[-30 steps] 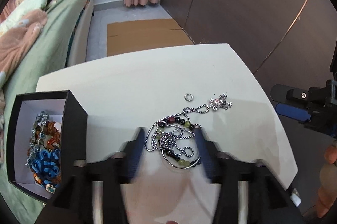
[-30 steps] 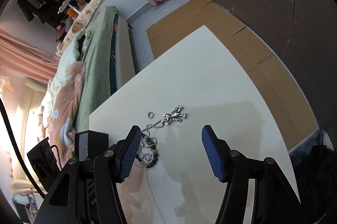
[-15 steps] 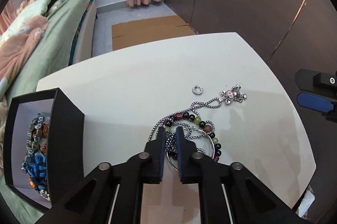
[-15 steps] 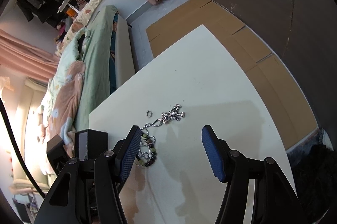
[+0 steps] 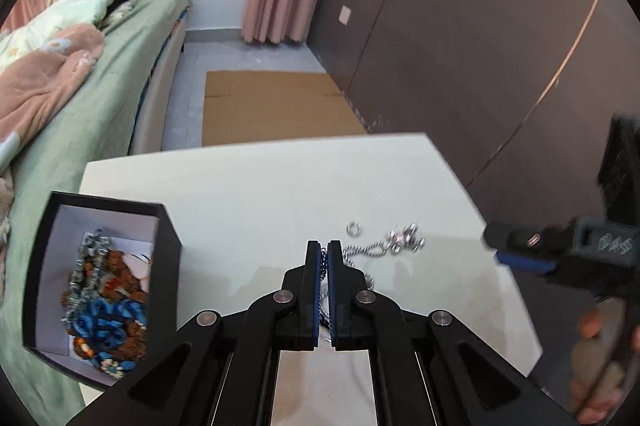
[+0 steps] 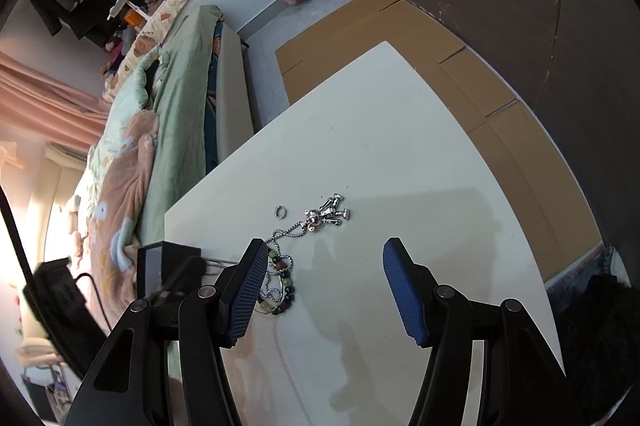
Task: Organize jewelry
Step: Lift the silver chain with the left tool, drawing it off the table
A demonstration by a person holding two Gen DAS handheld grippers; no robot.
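Silver ball chain (image 5: 362,250) is what we have pinched in our left gripper (image 5: 324,258), jaws closed on it near the middle of the white table (image 5: 248,193). Chain runs from the jaws to a small metal figure pendant (image 5: 405,238), a plain ring (image 5: 353,228) lying just beside it. Round-bead bracelet (image 6: 285,282) sits tangled with the chain near the pendant. Black box (image 5: 100,286), white-lined and holding blue and brown jewelry, stands at the table's left edge. Our right gripper (image 6: 320,282) is wide open, hovering over the table, holding nothing.
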